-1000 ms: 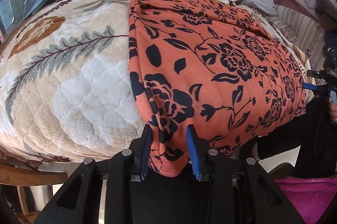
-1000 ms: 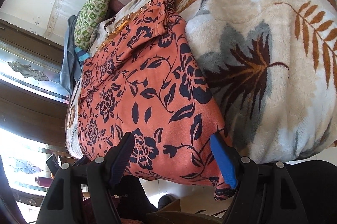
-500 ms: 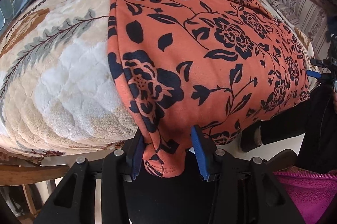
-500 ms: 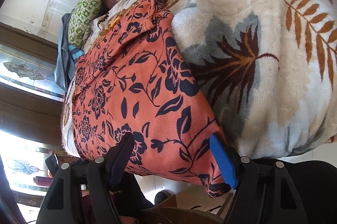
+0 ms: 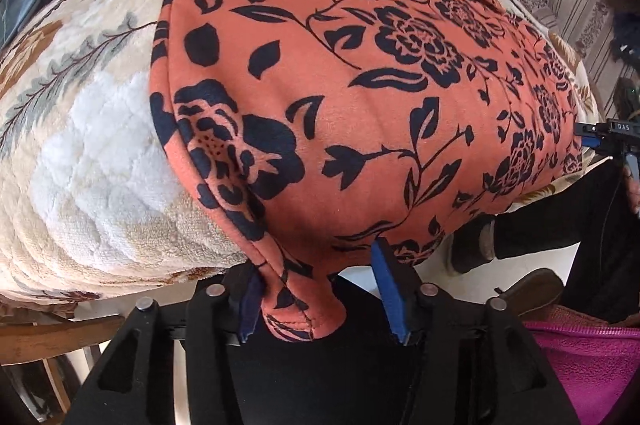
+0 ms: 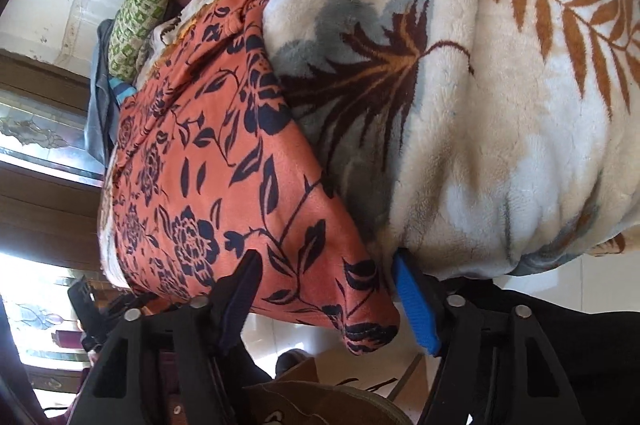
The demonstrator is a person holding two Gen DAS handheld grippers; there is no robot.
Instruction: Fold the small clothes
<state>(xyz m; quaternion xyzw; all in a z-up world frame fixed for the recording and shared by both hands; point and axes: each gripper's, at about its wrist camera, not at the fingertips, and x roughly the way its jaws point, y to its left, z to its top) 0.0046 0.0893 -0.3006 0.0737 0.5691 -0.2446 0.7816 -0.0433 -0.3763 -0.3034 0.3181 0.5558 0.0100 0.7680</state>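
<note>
1. The orange floral garment lies spread on the leaf-patterned blanket, its near corners overhanging the edge.
2. My left gripper is closing, one corner between its jaws.
3. My right gripper is closing, jaws astride the other corner.

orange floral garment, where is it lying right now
In both wrist views the orange floral garment lies spread on the leaf-print blanket, its near hem hanging over the bed edge; the green patterned pillow sits beyond its far end.

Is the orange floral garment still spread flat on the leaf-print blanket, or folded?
Spread flat: the orange floral garment lies in one smooth layer on the leaf-print blanket, its two near corners hanging over the edge. No fold shows.
</note>
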